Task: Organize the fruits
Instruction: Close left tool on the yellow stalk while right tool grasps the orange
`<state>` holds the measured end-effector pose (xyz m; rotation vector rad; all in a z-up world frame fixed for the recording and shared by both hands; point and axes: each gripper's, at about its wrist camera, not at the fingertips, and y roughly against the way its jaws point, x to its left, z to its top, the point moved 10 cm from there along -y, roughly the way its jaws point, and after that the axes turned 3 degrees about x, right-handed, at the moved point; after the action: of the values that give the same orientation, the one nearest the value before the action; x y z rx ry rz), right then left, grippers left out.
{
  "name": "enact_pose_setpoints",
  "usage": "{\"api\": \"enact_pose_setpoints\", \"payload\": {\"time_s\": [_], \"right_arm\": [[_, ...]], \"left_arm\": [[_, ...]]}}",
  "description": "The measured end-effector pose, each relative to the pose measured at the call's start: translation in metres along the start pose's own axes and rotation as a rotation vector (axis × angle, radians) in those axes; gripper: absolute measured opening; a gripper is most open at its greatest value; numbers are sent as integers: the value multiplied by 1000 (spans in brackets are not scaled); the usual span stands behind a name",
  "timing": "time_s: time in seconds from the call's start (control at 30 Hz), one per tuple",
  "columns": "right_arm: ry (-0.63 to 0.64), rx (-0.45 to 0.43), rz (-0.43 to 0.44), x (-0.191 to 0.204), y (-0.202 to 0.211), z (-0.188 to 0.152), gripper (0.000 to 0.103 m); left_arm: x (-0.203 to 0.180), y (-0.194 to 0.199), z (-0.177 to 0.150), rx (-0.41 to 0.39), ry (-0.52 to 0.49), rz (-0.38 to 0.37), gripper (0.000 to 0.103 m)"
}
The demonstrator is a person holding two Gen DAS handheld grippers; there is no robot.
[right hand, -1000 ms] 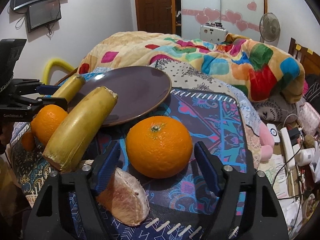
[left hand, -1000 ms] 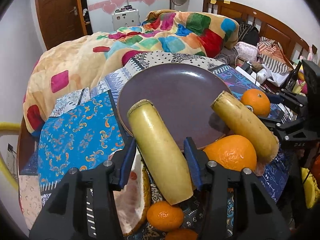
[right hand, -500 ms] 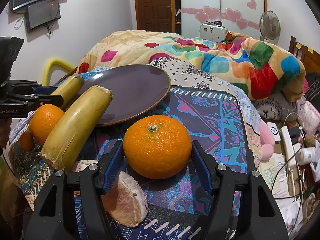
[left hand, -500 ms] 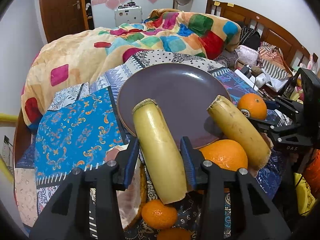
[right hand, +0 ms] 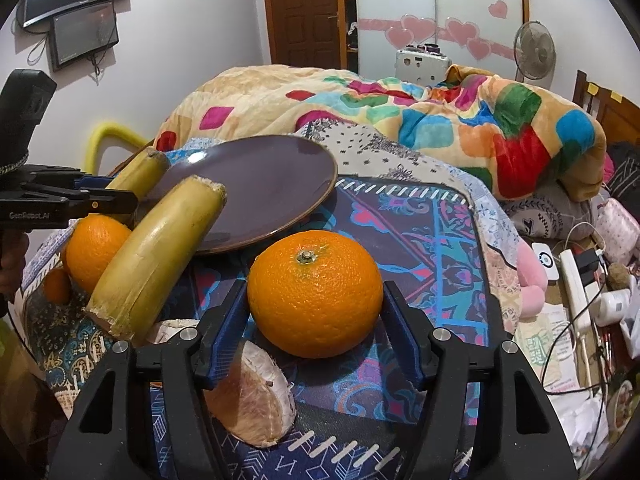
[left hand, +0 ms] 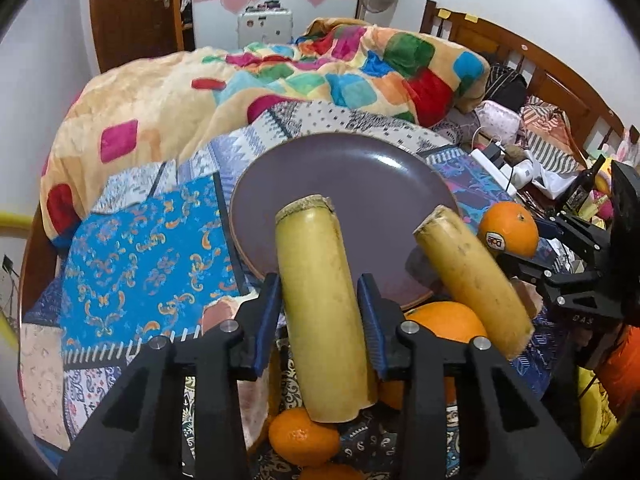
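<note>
On the patterned cloth (left hand: 132, 256) spread over the bed, the fruit lay clustered at the near edge of a dark purple plate (left hand: 360, 184), which was empty and tilted on the soft bedding, presumably the place meant to collect them. The left claw (left hand: 318, 304) straddled a yellow cane piece (left hand: 320, 304) that leaned with its cut top over the plate's rim; its jaws were closing, the blue pads (left hand: 269, 320) just at the stalk's sides, and I could not tell whether they already pressed. The grip sat low on the stalk, likely so that the upper end could swing onto the plate. A second cane piece (left hand: 472, 276) leaned beside it against an orange (left hand: 444, 320), propped rather than lying flat. Small mandarins (left hand: 302, 436) sat below the left claw.

From the right wrist view, the right claw (right hand: 316, 324) bracketed a large orange (right hand: 316, 294) that rested on the cloth just short of the plate (right hand: 280, 172). Its jaws stood half open, at or very near the skin on both sides; a firm squeeze was not evident, and the orange sat on the cloth, not lifted. The centred placement suited a round fruit that would roll out of a lopsided pinch. A pomelo wedge (right hand: 252, 396) lay under the claw's left finger (right hand: 224, 332), close enough to be nudged.
</note>
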<state>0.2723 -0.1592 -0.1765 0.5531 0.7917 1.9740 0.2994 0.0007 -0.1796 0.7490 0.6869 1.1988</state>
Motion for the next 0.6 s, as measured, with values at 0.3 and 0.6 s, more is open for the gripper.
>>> {"api": "enact_pose_setpoints", "payload": {"time_s": [0.3,0.6], "right_arm": [[-14,-86,-16,-3,28,22,62],[-11,-166,-24,0,49,53,62]], "left_arm": [[-4,35,17,-78,-5,7,34],[-7,60,40,-157,-8,10,34]]}}
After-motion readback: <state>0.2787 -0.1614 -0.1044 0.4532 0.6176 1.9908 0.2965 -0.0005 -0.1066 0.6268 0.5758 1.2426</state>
